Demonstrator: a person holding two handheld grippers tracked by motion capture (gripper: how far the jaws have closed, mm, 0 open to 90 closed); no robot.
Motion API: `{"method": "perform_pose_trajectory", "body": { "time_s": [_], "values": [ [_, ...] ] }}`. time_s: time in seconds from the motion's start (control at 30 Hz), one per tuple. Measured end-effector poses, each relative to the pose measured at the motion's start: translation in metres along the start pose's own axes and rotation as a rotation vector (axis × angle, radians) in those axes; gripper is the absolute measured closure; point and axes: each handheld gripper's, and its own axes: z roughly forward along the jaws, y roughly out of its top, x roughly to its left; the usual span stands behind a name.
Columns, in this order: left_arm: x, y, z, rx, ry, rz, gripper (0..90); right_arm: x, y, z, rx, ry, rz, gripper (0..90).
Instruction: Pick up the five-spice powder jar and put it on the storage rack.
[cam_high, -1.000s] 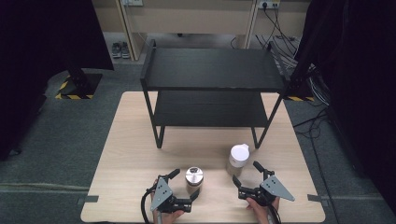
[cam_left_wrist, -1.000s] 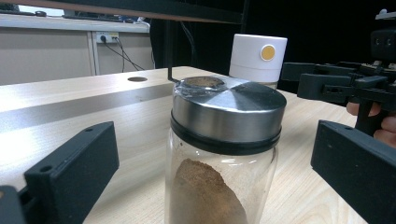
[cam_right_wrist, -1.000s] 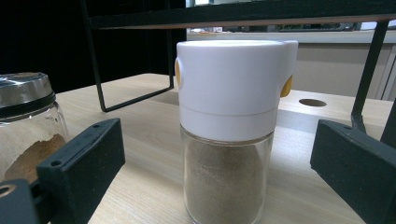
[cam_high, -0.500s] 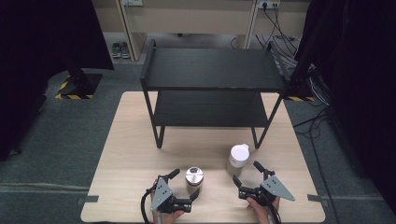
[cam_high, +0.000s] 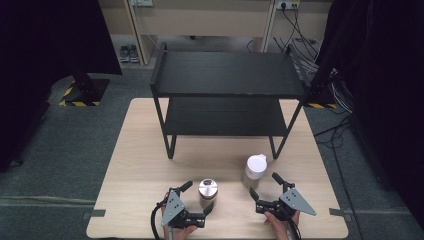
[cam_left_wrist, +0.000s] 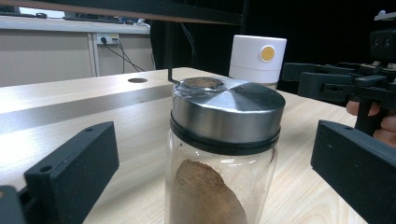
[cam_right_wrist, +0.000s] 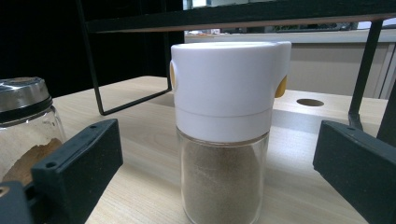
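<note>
Steel-lidded spice jar (cam_high: 208, 192) upright just in front of the black shelf rack (cam_high: 227, 95), bracketed by wide-open left gripper (cam_high: 196, 204), white-capped shaker (cam_high: 255, 170) beside it, dead ahead between right gripper (cam_high: 265, 186) jaws, just opened wider, gripping nothing.

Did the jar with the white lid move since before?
No. The white-lidded jar stands on the same spot on the table, just in front of the black shelf's right front leg, as in the earlier pictures.
</note>
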Motion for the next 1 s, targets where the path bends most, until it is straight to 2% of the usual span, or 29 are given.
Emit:
{"method": "perform_pose_trajectory", "body": {
  "time_s": [1.0],
  "values": [
    [-0.0022, 0.0039, 0.003, 0.022, 0.001, 0.013, 0.4, 0.0006, -0.0001, 0.0, -0.001, -0.002, -0.004, 0.4]
  ]
}}
